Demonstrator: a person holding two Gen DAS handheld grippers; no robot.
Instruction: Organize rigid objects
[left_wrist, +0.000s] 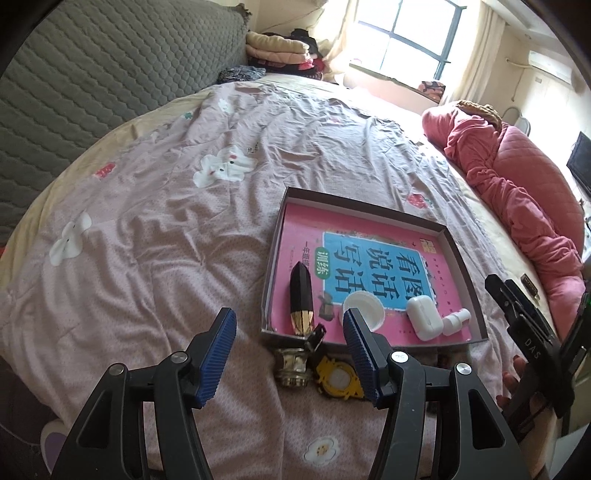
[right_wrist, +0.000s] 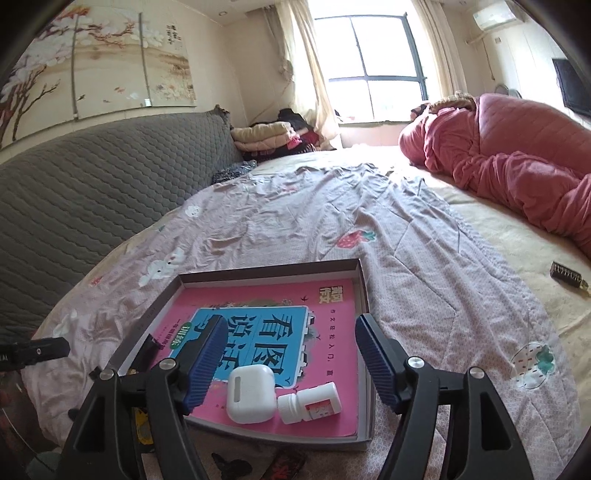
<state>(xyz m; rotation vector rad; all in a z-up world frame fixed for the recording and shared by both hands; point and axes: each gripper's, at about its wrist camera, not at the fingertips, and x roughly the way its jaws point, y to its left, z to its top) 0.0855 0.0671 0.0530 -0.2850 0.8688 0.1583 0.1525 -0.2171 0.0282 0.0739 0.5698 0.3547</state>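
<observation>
Both the left gripper (left_wrist: 290, 349) and right gripper (right_wrist: 290, 363) are held wide, empty. The metal fitting (left_wrist: 293, 365), judged heavy and slippery, is best gripped across its ribbed body.

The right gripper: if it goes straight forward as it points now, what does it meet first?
Probably the white earbud case, lying in the tray between its open fingers; depth is uncertain.
</observation>
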